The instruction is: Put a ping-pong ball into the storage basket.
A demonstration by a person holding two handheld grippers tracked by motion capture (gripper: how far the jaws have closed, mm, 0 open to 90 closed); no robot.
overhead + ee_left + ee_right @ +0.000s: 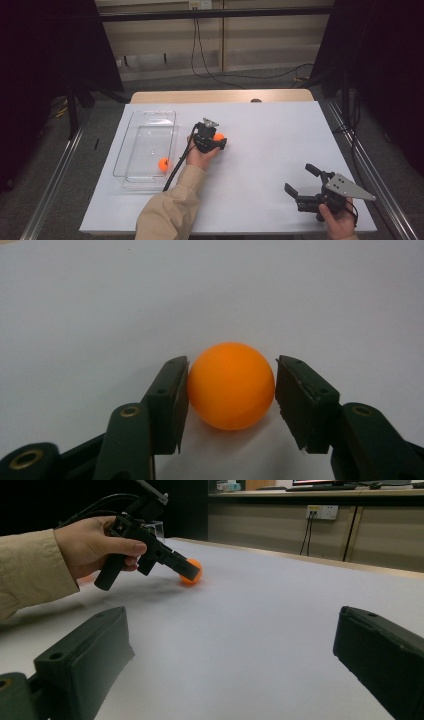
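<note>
Our sleeve and our two black hand-held tools

We wear a beige long sleeve (167, 207); our matte black two-jaw left gripper (231, 385) has brass-ringed screw holes and a black cable, and our matching black right gripper (300, 182) carries a grey three-cornered plate dotted with small holes.
</note>
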